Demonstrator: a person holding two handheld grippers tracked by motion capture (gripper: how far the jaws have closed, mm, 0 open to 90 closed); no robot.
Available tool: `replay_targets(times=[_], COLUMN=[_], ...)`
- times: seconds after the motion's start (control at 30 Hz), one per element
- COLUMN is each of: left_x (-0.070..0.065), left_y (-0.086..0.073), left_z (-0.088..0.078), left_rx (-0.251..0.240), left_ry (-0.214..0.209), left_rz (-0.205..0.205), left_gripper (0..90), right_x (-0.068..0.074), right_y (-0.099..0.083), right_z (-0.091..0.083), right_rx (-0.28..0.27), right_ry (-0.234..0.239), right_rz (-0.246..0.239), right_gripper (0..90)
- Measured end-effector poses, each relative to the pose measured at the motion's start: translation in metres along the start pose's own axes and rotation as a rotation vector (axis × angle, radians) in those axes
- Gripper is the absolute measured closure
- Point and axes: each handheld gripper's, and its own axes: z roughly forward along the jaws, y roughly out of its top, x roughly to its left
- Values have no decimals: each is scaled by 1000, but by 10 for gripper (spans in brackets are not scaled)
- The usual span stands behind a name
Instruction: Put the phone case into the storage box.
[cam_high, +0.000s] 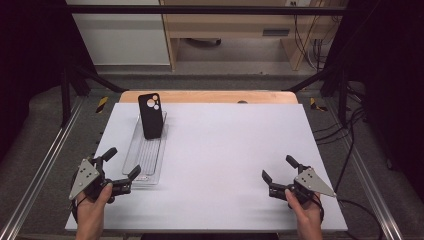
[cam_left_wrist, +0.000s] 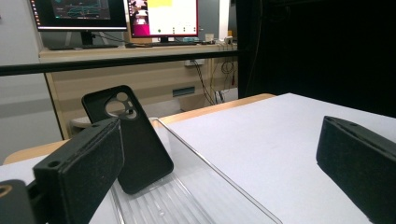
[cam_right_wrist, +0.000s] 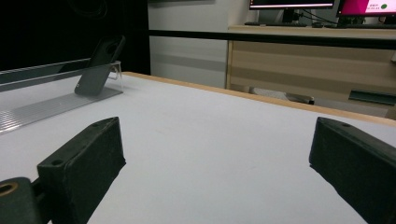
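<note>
Two handheld grippers rest low over a white table (cam_high: 225, 150), one in each of the person's hands. Left gripper (cam_high: 121, 169) sits at about 8 o'clock on the table, jaws spread wide, nothing between them. In the left gripper view the two black pads stand far apart, with bare table and tray between them. Its inner jaw tip is just beside the near end of the clear plastic tray (cam_high: 145, 160); contact can't be told.

Right gripper (cam_high: 278, 169) is at about 4 o'clock, jaws also wide open and empty. Right gripper view: pads well apart, plain white surface between them.

Black phone case (cam_high: 150, 115) is at roughly 11 o'clock on the table, standing tilted back in the far end of the tray, camera cutouts uppermost. Its lower edge rests on the ribbed tray floor and its upper part leans against the tray's far end. In the left gripper view the case (cam_left_wrist: 135, 144) is straight ahead, partly behind the left pad. In the right gripper view it (cam_right_wrist: 99, 67) is far off at 10 o'clock, well apart from that gripper.

The tray runs lengthwise from 11 toward 8 o'clock. Neither gripper touches the case.
</note>
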Motion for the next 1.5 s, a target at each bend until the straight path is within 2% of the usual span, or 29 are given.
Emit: replay_targets(times=[0.87,1.27,1.5], left_x=[-3,-4,-3], left_y=[-10,-16,-21], left_z=[0,1,1], left_rx=[13,25,29], left_ry=[-1,-4,0], left_rz=[34,26,12], left_gripper=[5,5,5], right_x=[-3,-7,-11], right_y=[1,1,1], right_z=[-2,-4,-6], right_rx=[-6,-13,-20], right_ry=[-8,-21,-35], right_rz=[-5,-12,-43], right_gripper=[36,38,38])
